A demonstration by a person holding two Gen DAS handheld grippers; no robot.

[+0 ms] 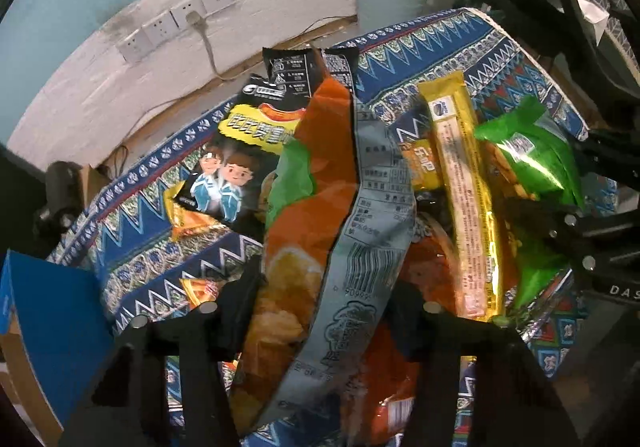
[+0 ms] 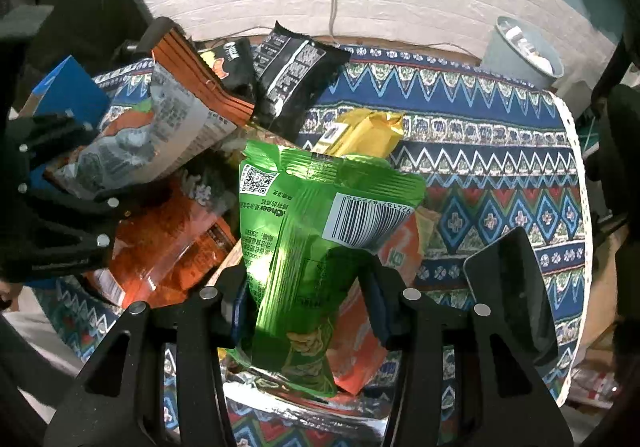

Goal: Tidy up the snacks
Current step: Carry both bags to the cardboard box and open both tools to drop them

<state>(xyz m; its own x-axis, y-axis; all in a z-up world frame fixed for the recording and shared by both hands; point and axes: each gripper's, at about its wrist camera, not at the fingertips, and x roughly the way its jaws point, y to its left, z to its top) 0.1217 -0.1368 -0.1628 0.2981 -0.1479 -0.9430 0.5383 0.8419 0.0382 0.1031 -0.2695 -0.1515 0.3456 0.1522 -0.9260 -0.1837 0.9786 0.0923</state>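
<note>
Left gripper pinching orange chip bag, at six o'clock on patterned tablecloth. Right gripper clamped on green snack bag, at three o'clock of the orange one. Yellow wafer pack lying between.

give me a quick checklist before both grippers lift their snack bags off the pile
1. Left gripper closed on the orange bag: ok.
2. Right gripper closed on the green bag: ok.
3. Orange bag free of neighbours: not ok, it overlaps the black cartoon bag.
4. Green bag free of the pile: cannot tell, the yellow packet lies close behind.
5. Grippers clear of each other: ok.
</note>
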